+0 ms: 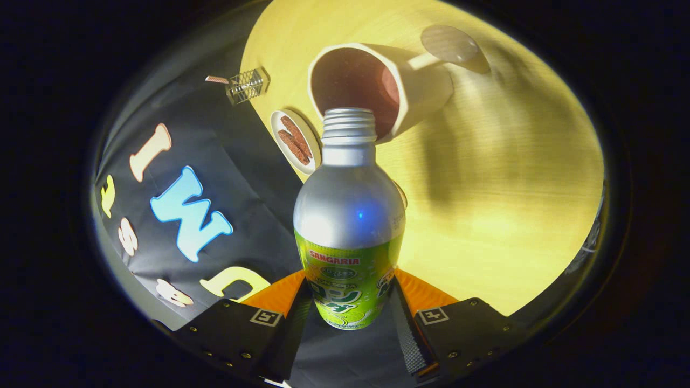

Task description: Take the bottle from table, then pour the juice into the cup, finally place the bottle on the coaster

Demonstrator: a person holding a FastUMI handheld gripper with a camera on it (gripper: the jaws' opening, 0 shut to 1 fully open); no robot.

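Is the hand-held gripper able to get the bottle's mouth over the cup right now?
Probably yes: the hand-held gripper grips the bottle, whose open mouth already sits at the cup rim, with nothing between them.

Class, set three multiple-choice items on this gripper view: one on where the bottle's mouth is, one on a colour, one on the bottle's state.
1. The bottle mouth is
A) at the cup rim
B) over the small dish
C) beside the wire basket

2. The cup's inside is
A) blue
B) reddish brown
C) green

3. The bottle is
A) capped
B) crushed
C) uncapped, held between the fingers of the gripper

Answers: 1 A, its neck ends at the rim. 2 B, the inner wall shows it. 3 C, bare threads show and both fingers press its sides.
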